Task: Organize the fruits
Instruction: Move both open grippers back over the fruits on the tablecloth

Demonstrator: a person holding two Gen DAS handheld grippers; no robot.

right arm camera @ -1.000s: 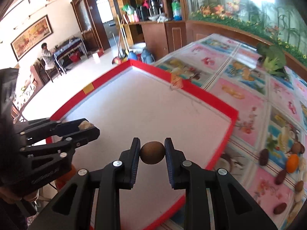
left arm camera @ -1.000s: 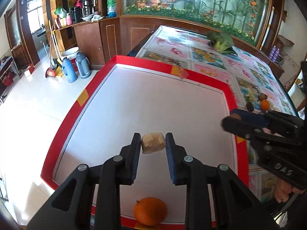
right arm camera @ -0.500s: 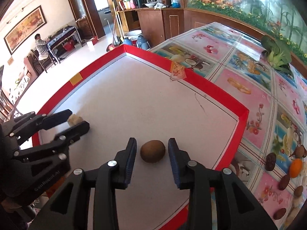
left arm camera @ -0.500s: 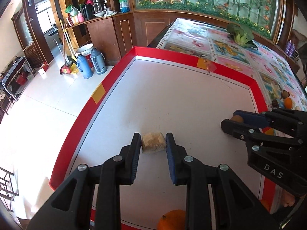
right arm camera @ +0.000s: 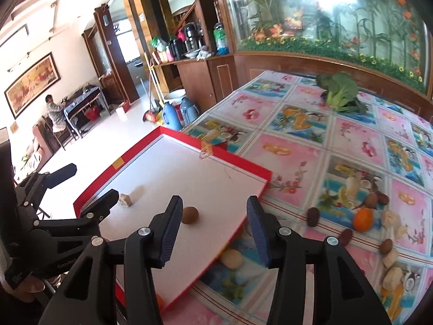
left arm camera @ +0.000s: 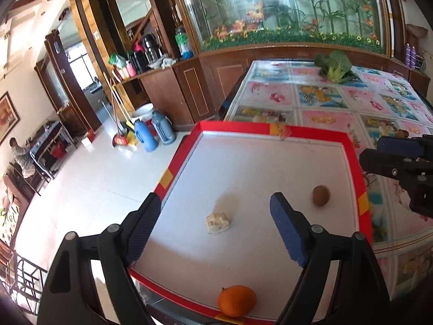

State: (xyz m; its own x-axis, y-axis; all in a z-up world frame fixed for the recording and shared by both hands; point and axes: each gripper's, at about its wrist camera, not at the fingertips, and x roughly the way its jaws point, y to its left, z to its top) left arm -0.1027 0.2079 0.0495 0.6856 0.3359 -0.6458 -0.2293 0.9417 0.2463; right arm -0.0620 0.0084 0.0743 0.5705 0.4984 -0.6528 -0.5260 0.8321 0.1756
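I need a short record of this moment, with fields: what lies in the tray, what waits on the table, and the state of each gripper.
tray: red rim, white floor
in tray: tan chunk, brown round fruit, orange at near edge
on tablecloth: second orange, several brown and pale pieces, leafy greens
left gripper: open, holds nothing
right gripper: open, holds nothing

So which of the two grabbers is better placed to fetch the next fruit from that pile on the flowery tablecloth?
Probably the right gripper. Its jaws are open and empty, and the loose pile, including an orange, lies just to its right. The left gripper, also open, hangs over the red-edged tray, farther from the pile.
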